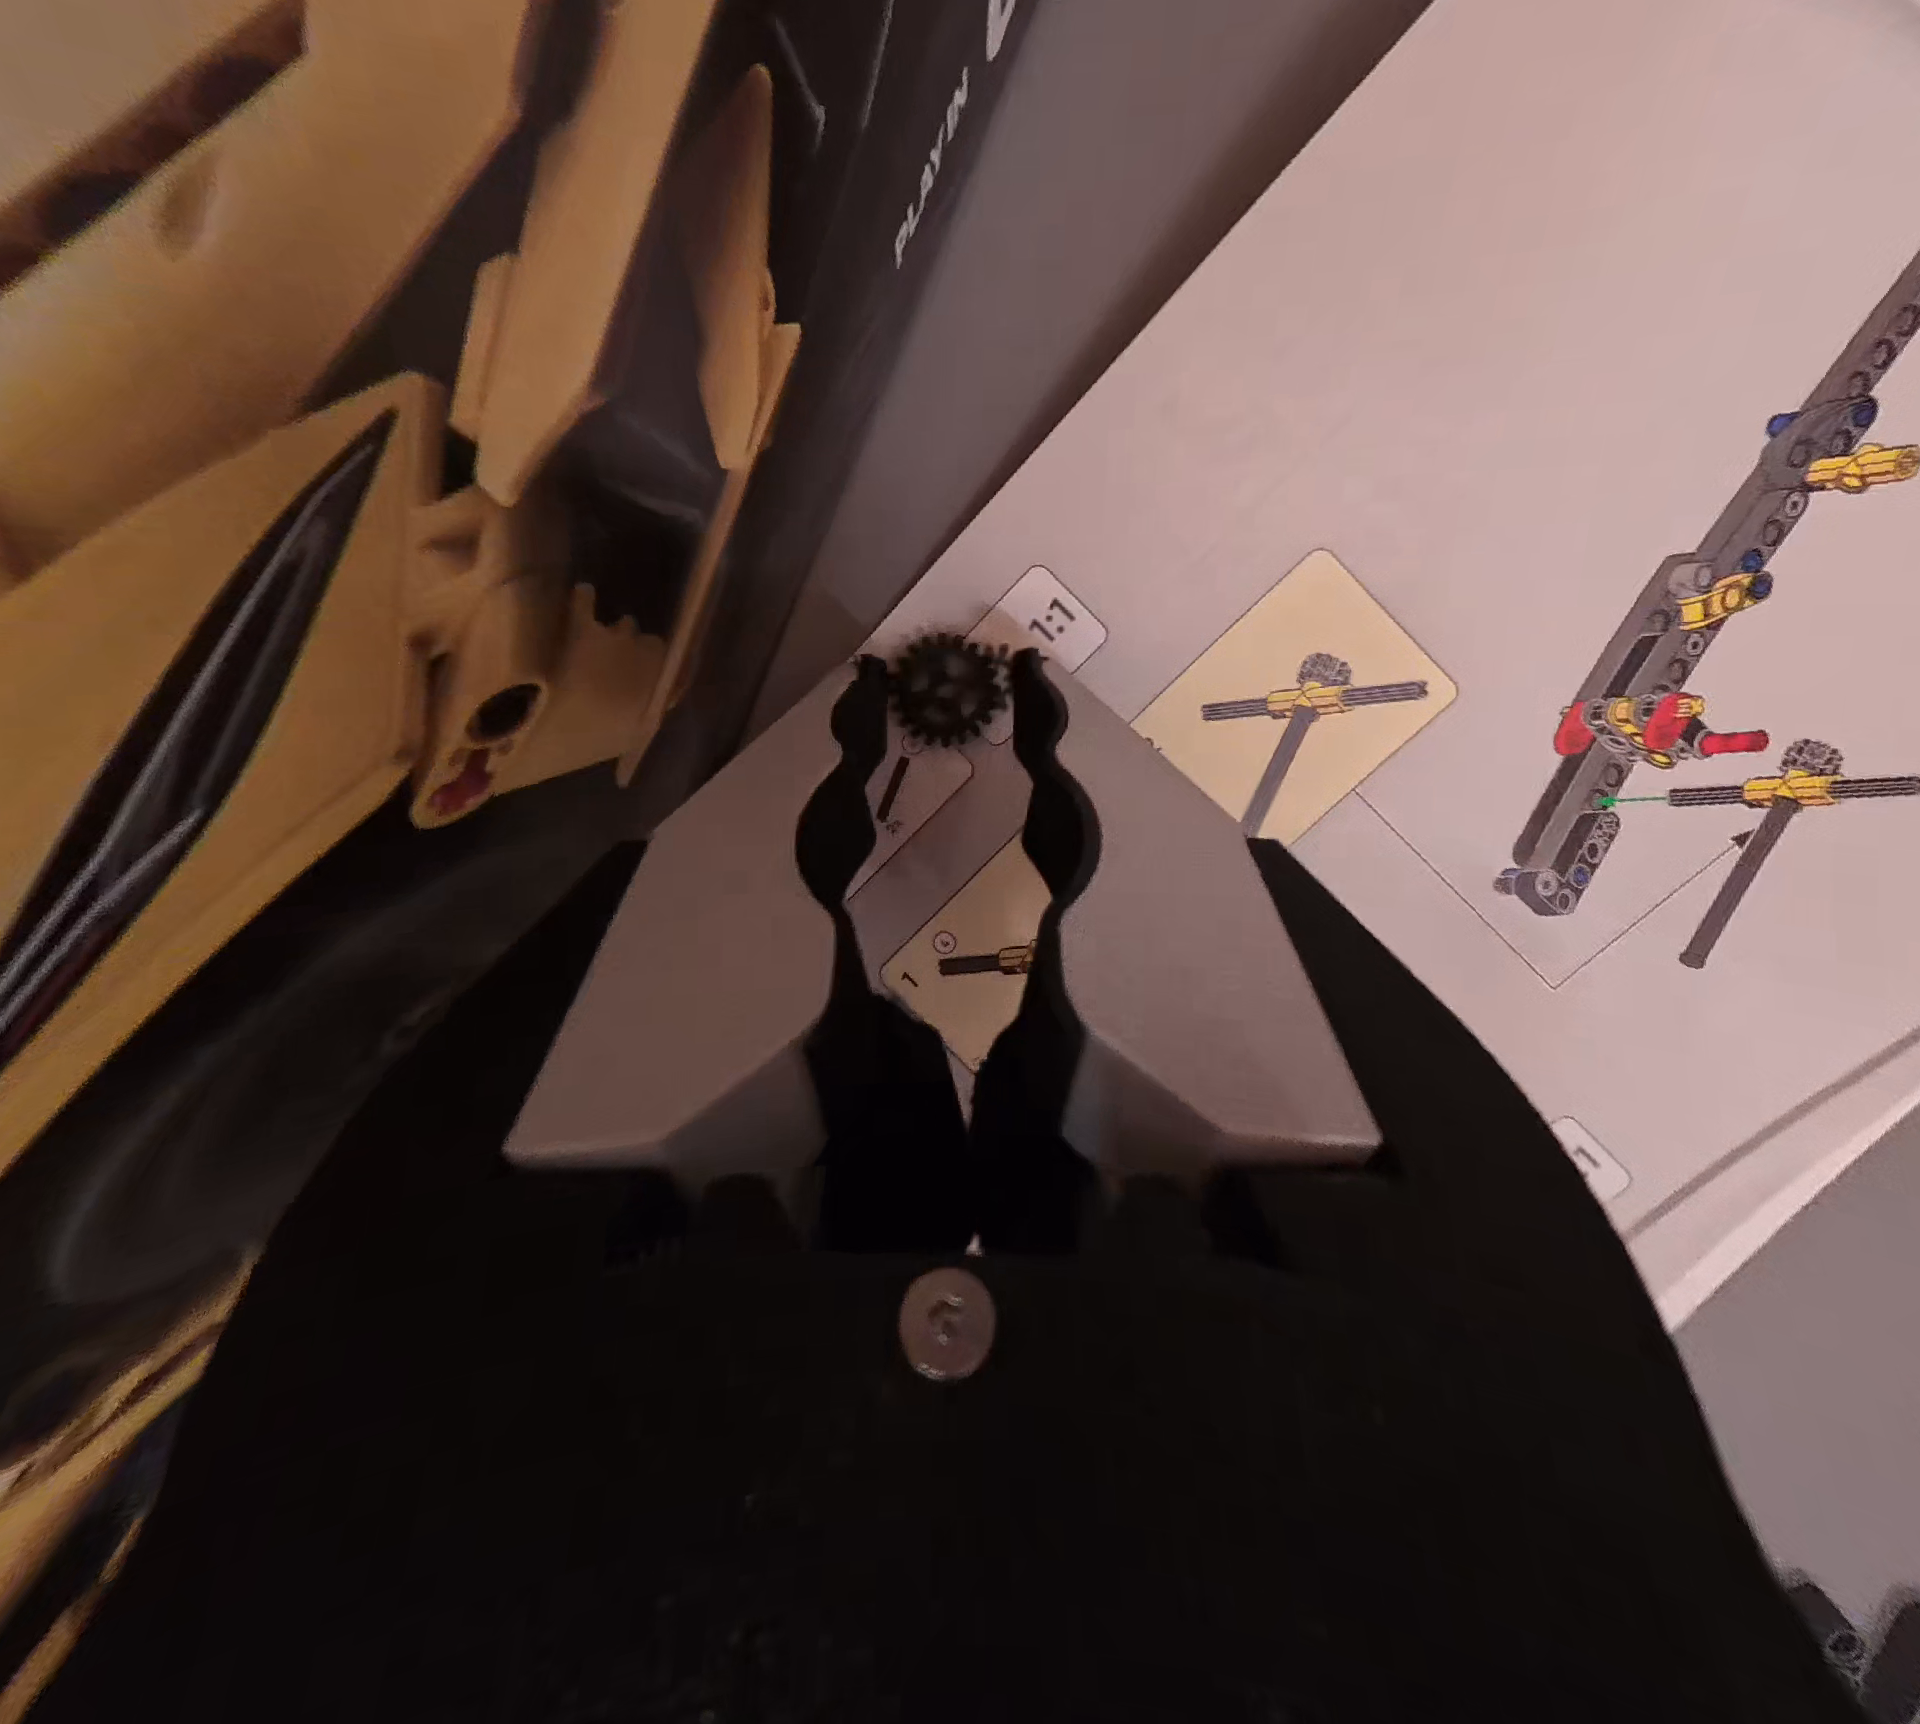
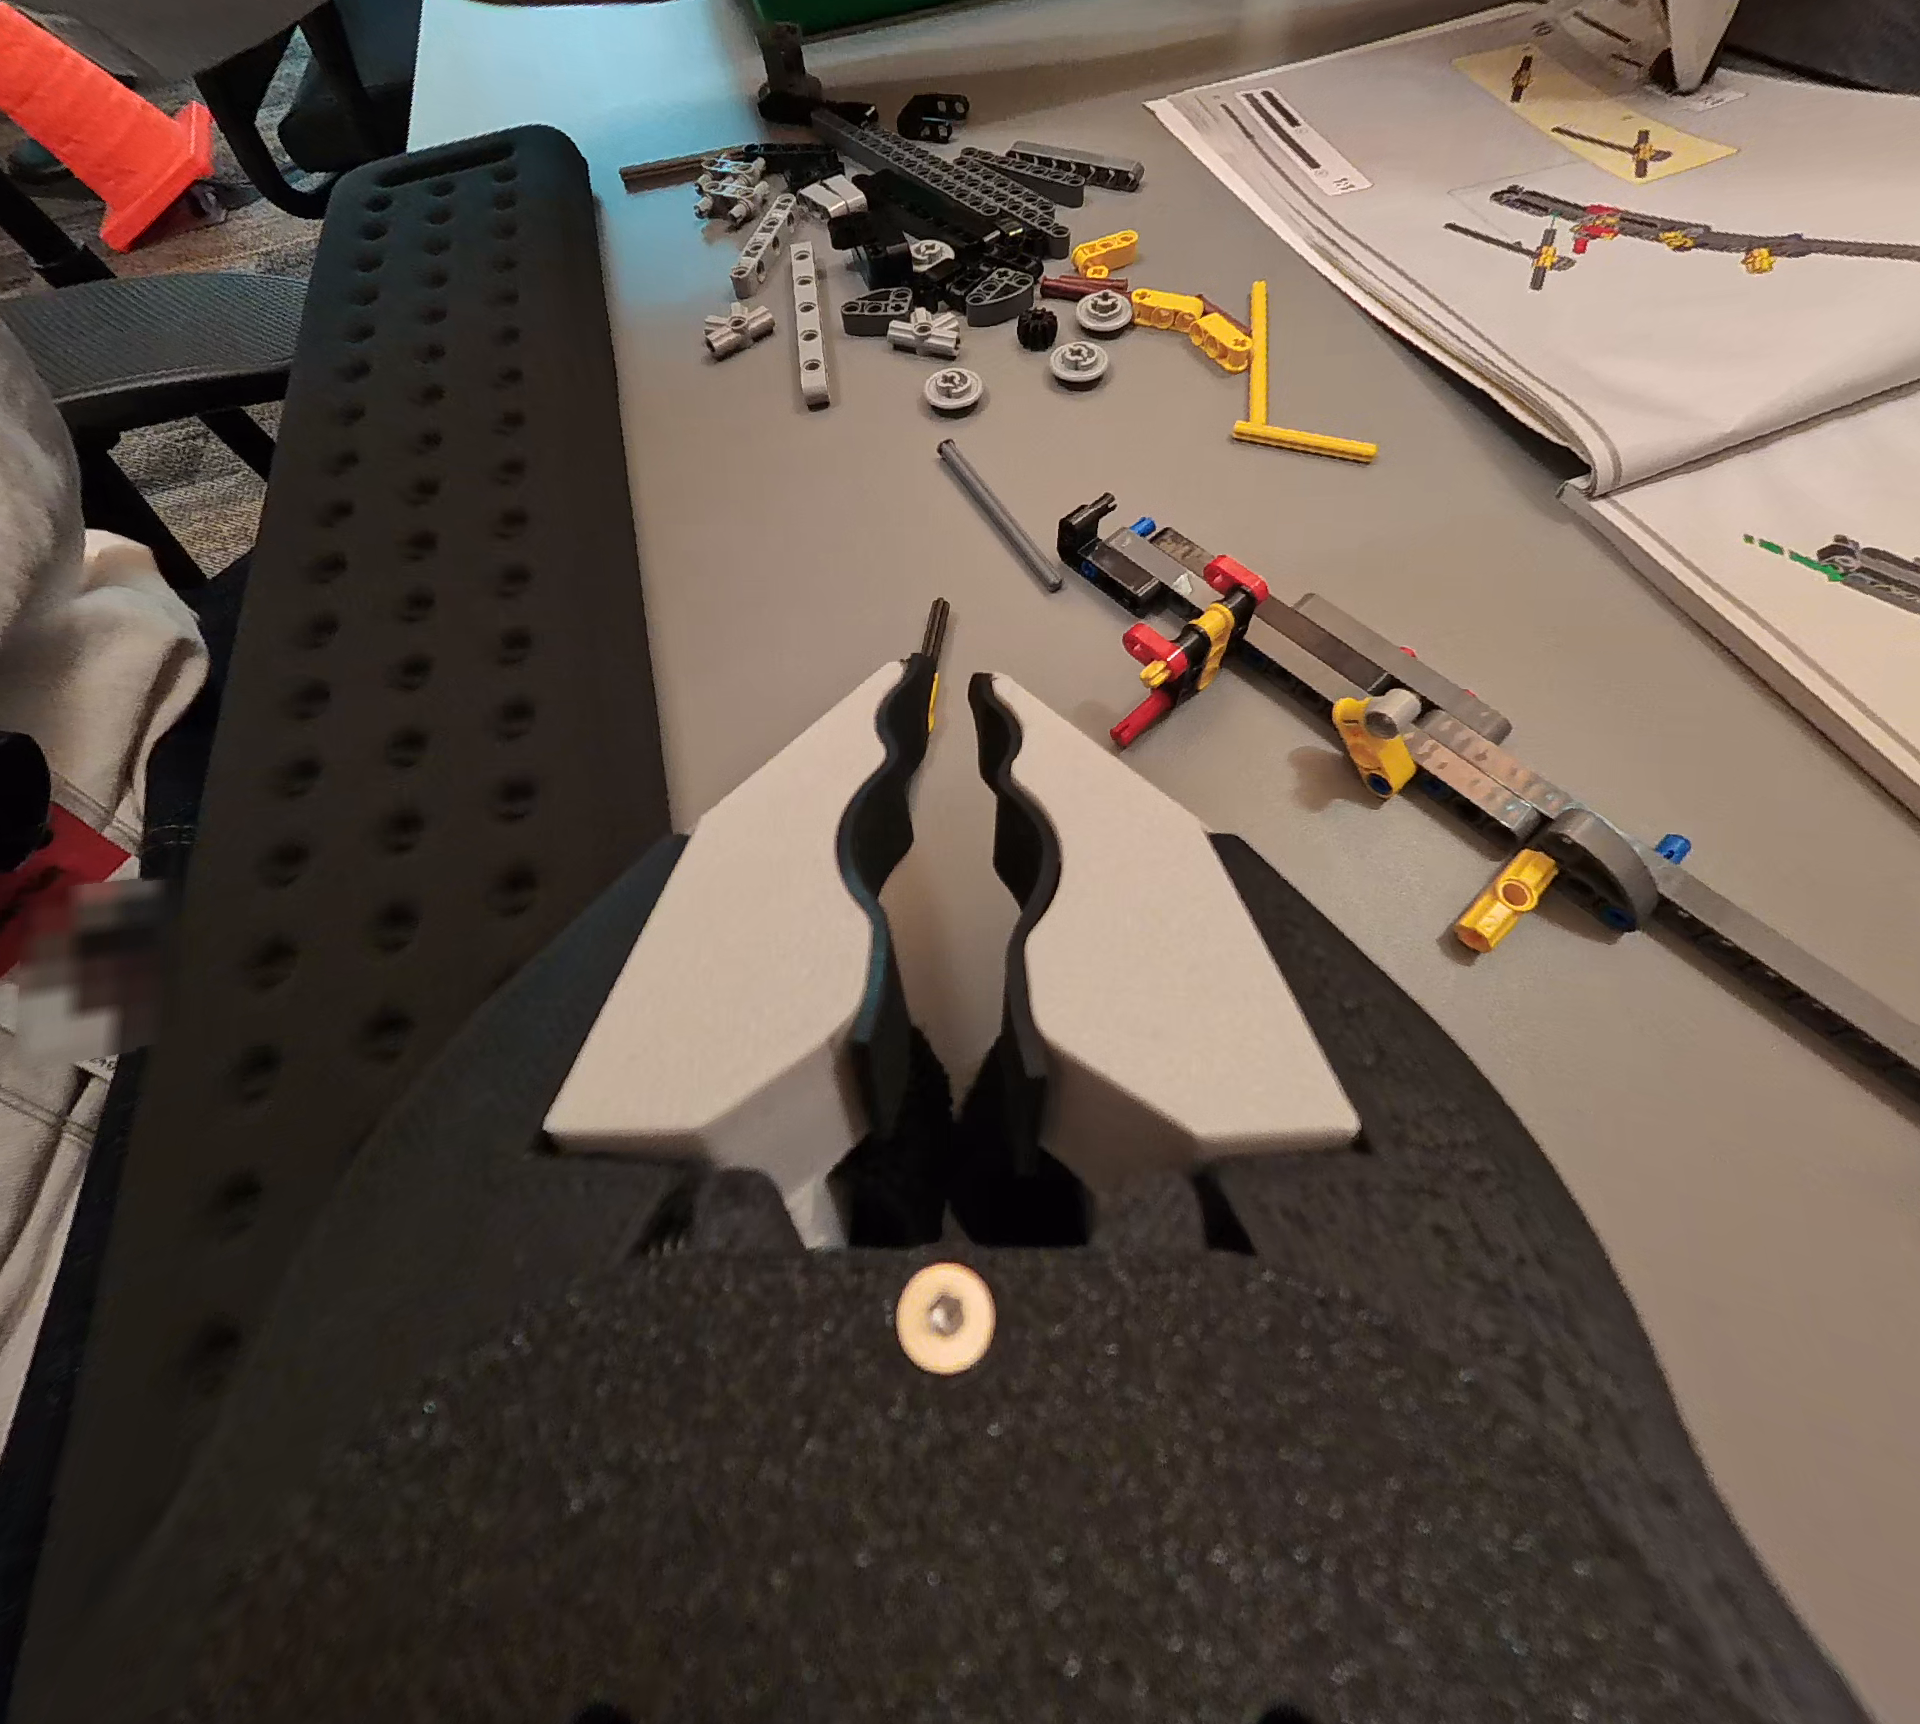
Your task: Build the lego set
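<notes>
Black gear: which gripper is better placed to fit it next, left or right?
Left, probably. The left gripper has its jaws shut on the black gear, above the instruction booklet. The right gripper holds no gear; a dark axle shows by its tip.

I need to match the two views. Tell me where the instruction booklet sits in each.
Left wrist view: the booklet fills the right half, under the left tongs and their gear.
Right wrist view: booklet at upper right on the table.
Shared landmark: its yellow panel.

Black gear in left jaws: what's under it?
Under the black gear: the open instruction booklet, near its page corner, with a small printed box partly showing. The print directly beneath is covered.
</notes>
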Available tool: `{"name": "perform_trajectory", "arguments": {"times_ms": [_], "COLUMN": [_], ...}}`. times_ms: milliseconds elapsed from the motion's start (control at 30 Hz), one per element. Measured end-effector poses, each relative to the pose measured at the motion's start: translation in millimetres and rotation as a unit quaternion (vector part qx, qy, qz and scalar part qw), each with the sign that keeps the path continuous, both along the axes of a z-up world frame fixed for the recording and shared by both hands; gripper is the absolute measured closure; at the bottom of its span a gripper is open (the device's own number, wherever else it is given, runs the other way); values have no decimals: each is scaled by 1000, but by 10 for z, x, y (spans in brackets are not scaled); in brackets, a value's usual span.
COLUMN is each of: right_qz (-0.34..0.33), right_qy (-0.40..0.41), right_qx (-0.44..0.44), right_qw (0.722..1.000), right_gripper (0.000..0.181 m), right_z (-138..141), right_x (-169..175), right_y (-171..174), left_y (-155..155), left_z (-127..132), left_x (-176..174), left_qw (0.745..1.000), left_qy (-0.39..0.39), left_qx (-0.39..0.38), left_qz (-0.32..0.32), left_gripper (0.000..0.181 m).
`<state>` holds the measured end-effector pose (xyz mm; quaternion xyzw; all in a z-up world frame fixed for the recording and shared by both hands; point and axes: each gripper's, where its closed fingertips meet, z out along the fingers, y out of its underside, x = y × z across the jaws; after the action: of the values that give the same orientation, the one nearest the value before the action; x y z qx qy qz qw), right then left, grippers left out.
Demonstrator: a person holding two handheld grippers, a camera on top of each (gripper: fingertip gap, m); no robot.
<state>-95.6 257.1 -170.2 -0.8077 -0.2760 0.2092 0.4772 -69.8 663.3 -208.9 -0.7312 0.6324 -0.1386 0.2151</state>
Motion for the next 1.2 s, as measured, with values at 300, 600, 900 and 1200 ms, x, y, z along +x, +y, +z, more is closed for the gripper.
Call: {"name": "perform_trajectory", "arguments": {"times_ms": [300, 600, 900, 1200], "right_qz": [5, 6, 2, 2], "right_qy": [-1, -8, -9, -11], "right_qx": [-1, -6, -5, -7], "right_qw": [1000, 1000, 1000, 1000], "right_gripper": [173, 173, 174, 174], "right_z": [-4, -30, -30, -40], "right_x": [-18, -25, -18, -18], "right_y": [-13, -13, -6, -5], "left_y": [-263, -1276, -1552, -1641], "left_z": [388, 478, 122, -20], "left_x": [-466, -1977, -2693, -2777], "left_qw": [1000, 987, 966, 963], "left_qy": [4, 13, 53, 58], "left_qx": [16, 23, 28, 12], "left_qz": [2, 160, 251, 261], "left_gripper": [164, 164, 164, 164]}}
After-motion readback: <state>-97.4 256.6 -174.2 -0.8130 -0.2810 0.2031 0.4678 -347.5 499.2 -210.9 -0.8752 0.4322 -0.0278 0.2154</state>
